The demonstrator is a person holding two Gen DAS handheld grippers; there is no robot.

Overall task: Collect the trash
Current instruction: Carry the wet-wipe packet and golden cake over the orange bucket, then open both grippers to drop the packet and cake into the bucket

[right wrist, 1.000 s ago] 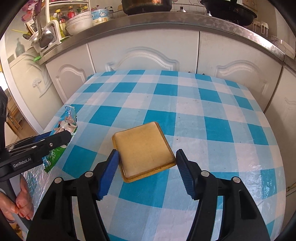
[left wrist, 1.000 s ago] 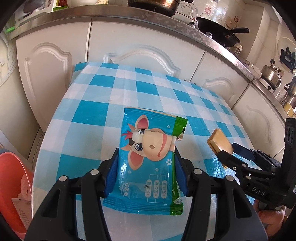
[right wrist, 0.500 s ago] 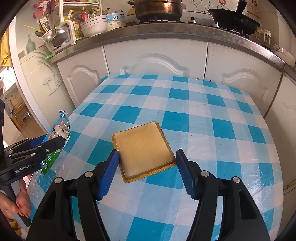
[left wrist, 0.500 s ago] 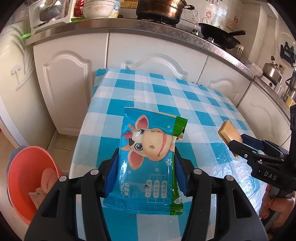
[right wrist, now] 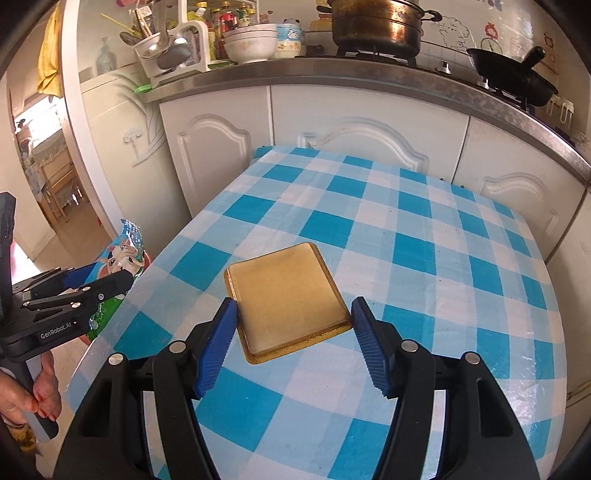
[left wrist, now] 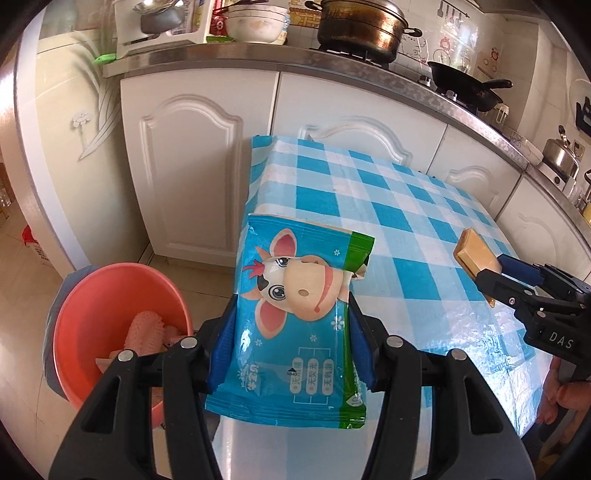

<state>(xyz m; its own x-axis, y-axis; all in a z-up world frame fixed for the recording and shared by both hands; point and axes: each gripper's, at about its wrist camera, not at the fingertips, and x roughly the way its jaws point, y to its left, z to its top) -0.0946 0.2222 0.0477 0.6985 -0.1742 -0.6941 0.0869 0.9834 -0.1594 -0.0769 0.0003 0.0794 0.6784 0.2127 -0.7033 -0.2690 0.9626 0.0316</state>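
Observation:
My left gripper (left wrist: 291, 332) is shut on a blue snack bag with a cartoon cow (left wrist: 295, 317) and holds it in the air over the table's left edge. The bag also shows in the right wrist view (right wrist: 123, 258). An orange-red bin (left wrist: 114, 328) stands on the floor to the lower left of the bag, with pink trash inside. My right gripper (right wrist: 293, 339) is shut on a flat golden plastic tray (right wrist: 286, 299), held above the checked table (right wrist: 424, 258). The tray shows edge-on in the left wrist view (left wrist: 476, 256).
White kitchen cabinets (left wrist: 199, 173) stand behind the table, close to its far edge. The counter above holds a large pot (left wrist: 358, 29), a black wok (left wrist: 465, 86), bowls and a kettle. Tiled floor lies left of the table around the bin.
Both grippers have pulled back and to the left with their loads. The left one now hangs at the table's left edge, and the bin has come fully into view beside it.

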